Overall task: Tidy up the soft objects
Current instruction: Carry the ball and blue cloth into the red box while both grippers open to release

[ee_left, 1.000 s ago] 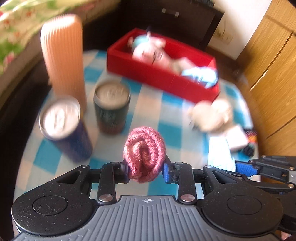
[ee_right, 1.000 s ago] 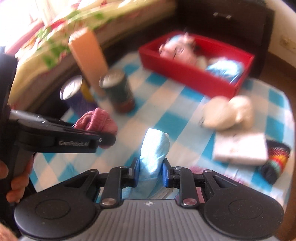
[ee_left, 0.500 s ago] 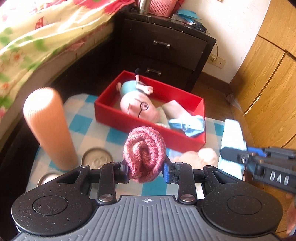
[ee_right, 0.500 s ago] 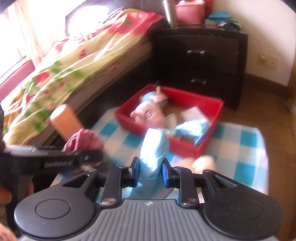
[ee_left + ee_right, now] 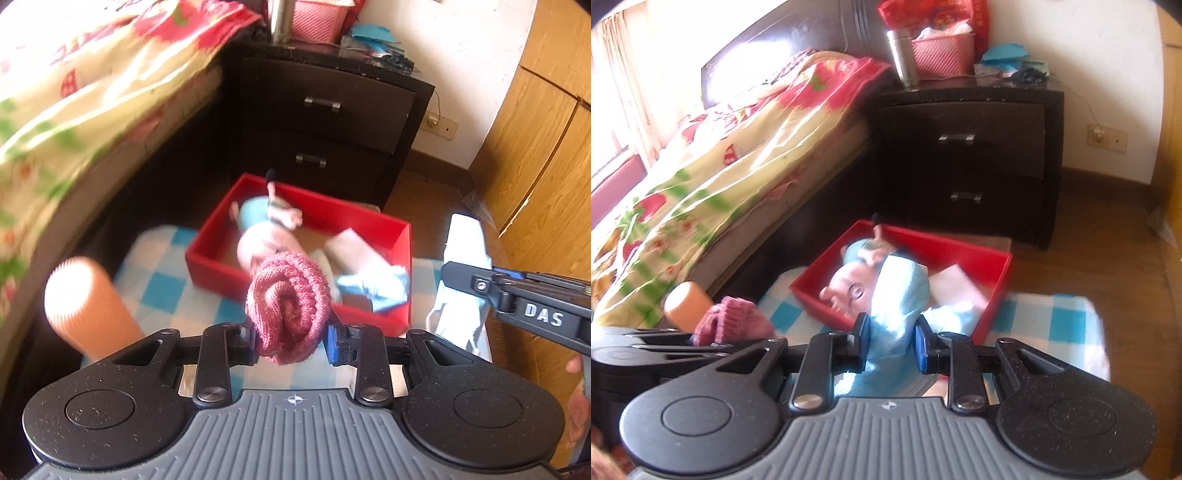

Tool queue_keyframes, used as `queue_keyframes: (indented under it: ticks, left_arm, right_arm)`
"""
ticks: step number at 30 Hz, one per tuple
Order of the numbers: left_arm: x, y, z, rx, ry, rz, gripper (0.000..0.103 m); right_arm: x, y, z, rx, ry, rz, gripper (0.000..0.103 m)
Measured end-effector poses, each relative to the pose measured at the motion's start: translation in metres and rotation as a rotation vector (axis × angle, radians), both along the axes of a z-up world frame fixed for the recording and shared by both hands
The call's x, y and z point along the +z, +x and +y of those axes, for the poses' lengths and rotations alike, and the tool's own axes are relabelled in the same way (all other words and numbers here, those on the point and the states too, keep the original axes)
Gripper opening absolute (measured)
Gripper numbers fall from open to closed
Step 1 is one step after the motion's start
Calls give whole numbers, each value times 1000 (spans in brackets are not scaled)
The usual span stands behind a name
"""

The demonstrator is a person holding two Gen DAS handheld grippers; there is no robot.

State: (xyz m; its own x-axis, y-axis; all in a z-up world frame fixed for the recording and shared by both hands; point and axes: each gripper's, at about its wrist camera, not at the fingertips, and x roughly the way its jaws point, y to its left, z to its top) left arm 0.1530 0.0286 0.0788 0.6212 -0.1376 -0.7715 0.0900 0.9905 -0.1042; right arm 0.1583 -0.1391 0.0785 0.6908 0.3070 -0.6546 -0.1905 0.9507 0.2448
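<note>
The left claw (image 5: 291, 339) is clamped on a rolled pink knitted sock (image 5: 288, 306), held in the air. The right claw (image 5: 891, 343) is pinched tight on a folded light-blue cloth (image 5: 899, 299), also held aloft. Beyond both sits an open red rectangular box (image 5: 218, 273) on a blue-and-white checked table (image 5: 159, 280), holding a pink plush pig toy (image 5: 849, 288) and folded cloths. A ribbed orange cylinder (image 5: 83, 306) stands left of the box.
</note>
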Motion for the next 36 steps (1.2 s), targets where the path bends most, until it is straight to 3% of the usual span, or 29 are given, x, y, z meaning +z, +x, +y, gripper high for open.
queue_keyframes:
  ticks: [8,21,27,36]
  left_arm:
    - [-2,50,-18,-28,42,-8,33]
    - [-53,138,-34,-7,27,61,35]
    - [-70,152,-36,21,18,75,46]
    - [-70,153,-38,25,14,79,47]
  right_arm:
    - [-5,41,5,-23,-49,-4,3]
    - [-53,124,14,-71,-107,22,3]
    - [-76,148,6,-93,-57,63,6]
    - [-84,152,-4,-140,-31,75,11]
